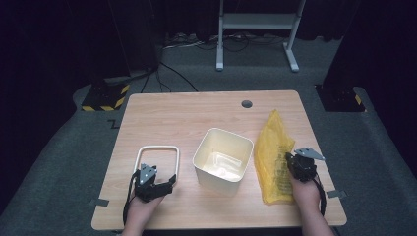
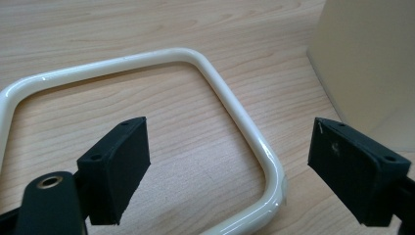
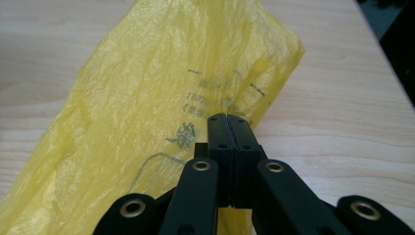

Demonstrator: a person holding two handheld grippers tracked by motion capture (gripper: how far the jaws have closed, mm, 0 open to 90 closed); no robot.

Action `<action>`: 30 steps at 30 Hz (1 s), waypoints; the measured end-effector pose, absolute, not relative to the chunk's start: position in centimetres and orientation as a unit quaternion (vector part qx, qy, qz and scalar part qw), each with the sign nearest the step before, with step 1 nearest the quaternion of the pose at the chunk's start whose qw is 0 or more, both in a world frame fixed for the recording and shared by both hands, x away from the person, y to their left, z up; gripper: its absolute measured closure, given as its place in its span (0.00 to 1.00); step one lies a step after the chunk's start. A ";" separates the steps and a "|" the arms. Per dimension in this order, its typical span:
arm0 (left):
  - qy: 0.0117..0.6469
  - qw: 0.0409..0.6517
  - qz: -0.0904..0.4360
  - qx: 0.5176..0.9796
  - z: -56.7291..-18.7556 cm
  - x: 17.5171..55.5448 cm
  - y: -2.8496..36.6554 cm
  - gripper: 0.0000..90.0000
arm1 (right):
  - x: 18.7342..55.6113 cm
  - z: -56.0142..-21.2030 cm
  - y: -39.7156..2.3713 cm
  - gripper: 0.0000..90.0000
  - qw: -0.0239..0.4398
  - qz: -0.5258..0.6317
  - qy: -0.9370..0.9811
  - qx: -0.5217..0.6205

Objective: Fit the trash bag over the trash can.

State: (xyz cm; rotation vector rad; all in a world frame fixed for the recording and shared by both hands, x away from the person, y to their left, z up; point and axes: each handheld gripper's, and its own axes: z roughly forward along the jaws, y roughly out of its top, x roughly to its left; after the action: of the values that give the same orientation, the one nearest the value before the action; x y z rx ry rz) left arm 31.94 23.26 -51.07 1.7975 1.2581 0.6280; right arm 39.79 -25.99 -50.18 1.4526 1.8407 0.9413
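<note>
The right gripper (image 3: 229, 120), low in the centre of its own view, has its 2 jaws pressed together on a fold of the yellow plastic bag (image 3: 161, 98), which lies flat at the right of the high view beside the cream bin (image 1: 222, 153). The left gripper (image 2: 230, 161) sits spread over the cream frame (image 2: 230, 105) at lower left. With so thin a pinch, the film could slip free or tear on lifting.
</note>
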 end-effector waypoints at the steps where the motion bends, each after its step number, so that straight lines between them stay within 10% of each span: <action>1: 0.500 0.421 0.251 0.714 -51.0 31.9 23.4 0.17 | 39.5 -50.0 -26.1 1.00 0.311 0.362 0.691 0.543; 30: 0.495 0.454 0.246 0.699 -50.7 31.7 23.7 0.18 | 33.0 -41.8 -25.1 1.00 0.448 0.512 0.568 0.463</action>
State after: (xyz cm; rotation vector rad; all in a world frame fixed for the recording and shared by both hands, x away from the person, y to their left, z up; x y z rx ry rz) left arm 31.72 23.69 -50.73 1.7237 1.2210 0.6076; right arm 32.99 -25.09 -41.77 1.1455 1.4058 1.2659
